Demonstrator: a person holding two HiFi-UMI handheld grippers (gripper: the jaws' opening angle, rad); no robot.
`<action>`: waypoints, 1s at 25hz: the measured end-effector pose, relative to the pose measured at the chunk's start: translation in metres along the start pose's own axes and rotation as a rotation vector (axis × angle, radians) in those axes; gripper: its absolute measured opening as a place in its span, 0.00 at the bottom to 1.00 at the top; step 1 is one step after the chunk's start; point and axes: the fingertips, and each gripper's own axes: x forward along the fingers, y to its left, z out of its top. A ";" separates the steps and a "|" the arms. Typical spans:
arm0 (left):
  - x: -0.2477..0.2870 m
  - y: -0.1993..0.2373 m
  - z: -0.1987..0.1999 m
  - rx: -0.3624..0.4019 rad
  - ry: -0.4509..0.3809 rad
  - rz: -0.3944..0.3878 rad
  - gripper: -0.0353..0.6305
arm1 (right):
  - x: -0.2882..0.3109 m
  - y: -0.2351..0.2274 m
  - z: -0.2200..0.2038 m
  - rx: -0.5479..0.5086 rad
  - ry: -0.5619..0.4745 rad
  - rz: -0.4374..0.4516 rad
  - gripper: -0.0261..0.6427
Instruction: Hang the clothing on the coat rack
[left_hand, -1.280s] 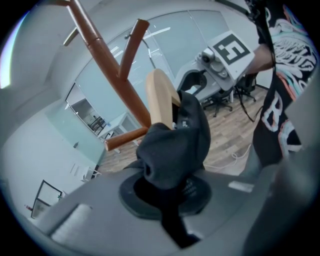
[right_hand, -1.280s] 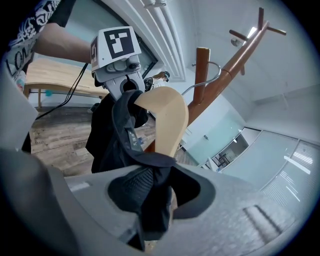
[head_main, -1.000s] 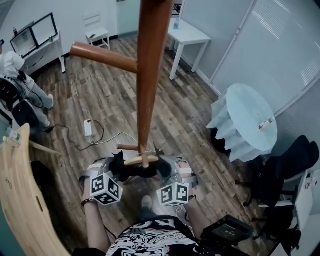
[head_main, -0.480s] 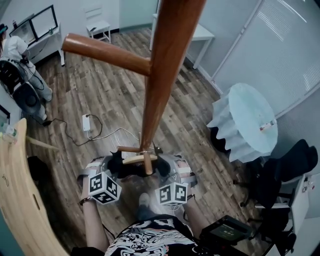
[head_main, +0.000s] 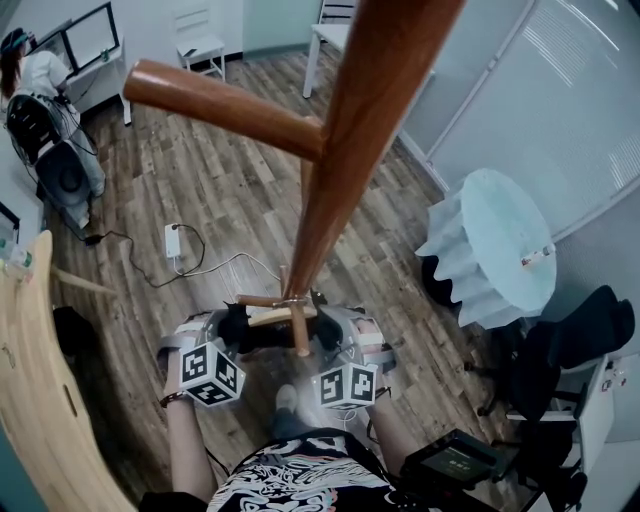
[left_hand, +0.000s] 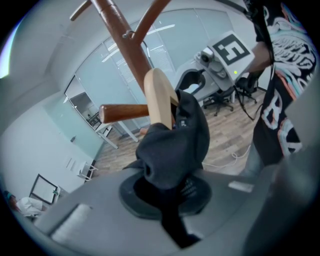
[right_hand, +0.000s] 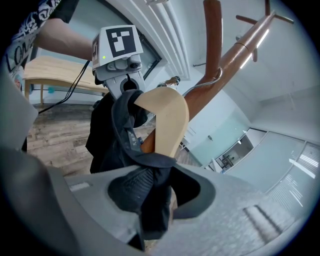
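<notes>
Left claw (left_hand: 167, 197) and right claw (right_hand: 150, 200) each pinch the garment (left_hand: 175, 147) draped over a hanger (left_hand: 159, 97), beside the rack (head_main: 335, 180); next, I judge, raise its hook onto a peg (head_main: 220, 100).

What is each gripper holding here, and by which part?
Both hold the black garment on the wooden hanger: left gripper pinches cloth at one hanger end, right gripper at the other.

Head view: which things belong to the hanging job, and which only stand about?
Job: coat rack, wooden hanger, dark clothing, left gripper and right gripper, both holding the clothing.
Just there: round table, power strip, black chair.
</notes>
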 end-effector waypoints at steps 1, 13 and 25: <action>0.000 0.001 -0.001 0.001 -0.002 0.003 0.05 | 0.001 0.000 0.001 0.000 0.001 -0.001 0.19; -0.003 0.010 0.007 0.011 -0.014 0.066 0.05 | 0.004 -0.001 -0.001 0.017 0.001 -0.021 0.20; 0.001 0.014 -0.006 0.026 0.011 0.174 0.22 | 0.001 -0.001 -0.011 0.091 0.014 -0.008 0.29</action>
